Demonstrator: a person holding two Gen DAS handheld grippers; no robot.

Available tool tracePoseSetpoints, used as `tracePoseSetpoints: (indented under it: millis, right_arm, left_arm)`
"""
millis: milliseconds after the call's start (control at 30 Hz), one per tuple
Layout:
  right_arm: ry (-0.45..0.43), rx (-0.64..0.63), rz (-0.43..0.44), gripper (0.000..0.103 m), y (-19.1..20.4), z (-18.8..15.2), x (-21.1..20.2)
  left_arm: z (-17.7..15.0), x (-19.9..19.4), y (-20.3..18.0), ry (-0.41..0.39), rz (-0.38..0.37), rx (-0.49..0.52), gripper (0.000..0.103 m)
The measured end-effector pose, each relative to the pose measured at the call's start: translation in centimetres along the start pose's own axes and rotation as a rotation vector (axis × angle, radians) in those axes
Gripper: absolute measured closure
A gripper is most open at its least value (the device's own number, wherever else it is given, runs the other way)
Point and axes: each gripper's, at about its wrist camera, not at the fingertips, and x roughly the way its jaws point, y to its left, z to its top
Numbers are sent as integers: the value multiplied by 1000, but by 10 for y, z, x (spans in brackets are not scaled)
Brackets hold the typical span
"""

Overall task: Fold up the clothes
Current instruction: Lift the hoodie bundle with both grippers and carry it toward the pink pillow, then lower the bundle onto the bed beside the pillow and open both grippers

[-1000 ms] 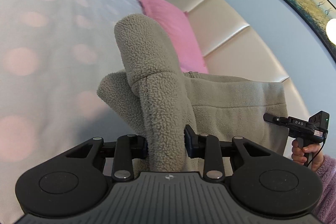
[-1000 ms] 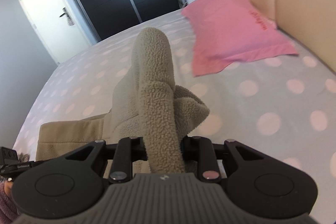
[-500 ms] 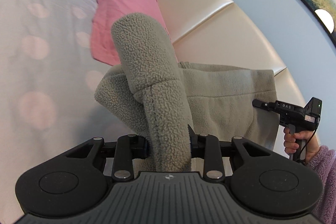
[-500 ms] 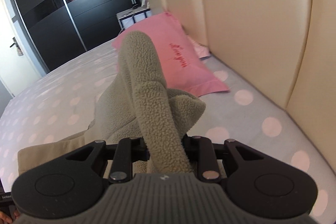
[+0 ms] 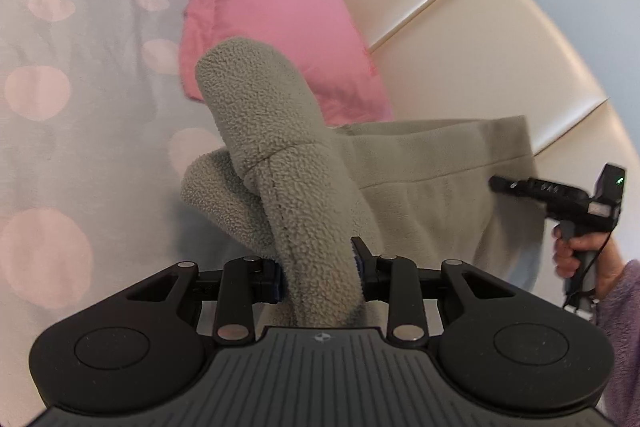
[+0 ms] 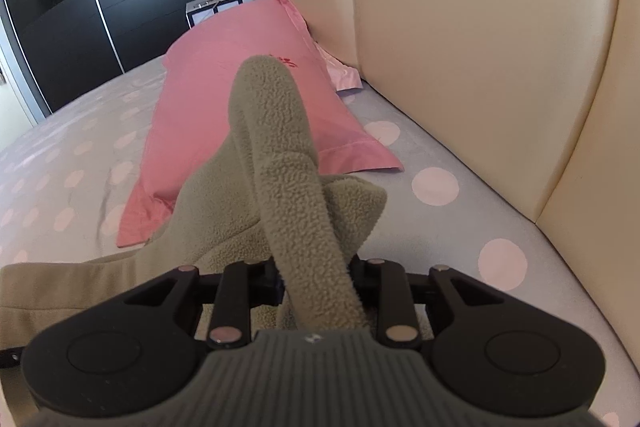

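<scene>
While both clamp the grey-green fleece garment (image 5: 280, 163), left gripper (image 5: 318, 273) pinching one fold, right gripper (image 6: 318, 277) another, pink pillow (image 6: 224, 99) behind, polka-dot bedsheet (image 5: 60, 147) beneath.

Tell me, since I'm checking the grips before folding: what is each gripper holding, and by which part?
Both the left gripper and the right gripper pinch the same beige fleece garment, each by a bunched fold near opposite ends.

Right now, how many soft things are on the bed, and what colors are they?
Pink: 1, the pillow
Grey-green: 1, the fleece garment, held up by the left gripper and the right gripper
Total: 2 soft things over the dotted bedsheet
</scene>
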Motion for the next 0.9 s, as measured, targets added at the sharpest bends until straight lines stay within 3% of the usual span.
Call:
tracePoseSetpoints:
  millis: [100,200,367,533,667,767,900]
  right_arm:
    - [-9,13,-62,59,1,2,9]
    - [-47,27,-135,57,-1,3,8]
    - [-79,0,-120,58,-2,-6,-6]
    - [-26,-44,-114,65,-10,-37,-5]
    - [53,-54,-156,65,-25,-76,13]
    - [99,-15,-207,74,-41,-97,35]
    - [75,41,-210,73,-60,-109,53]
  left_arm:
    - [2,-3,-1,17,73,-24,67]
    - [3,-13,-5,16,118,-11,66]
    - [-3,-35,-21,-16,210,90,66]
    - [-17,-53,-48,-52,246,194,66]
    - [-33,-36,-62,26,269,265,66]
    - [-44,-14,-64,82,337,310,70]
    - [-48,8,-49,122,388,312,70]
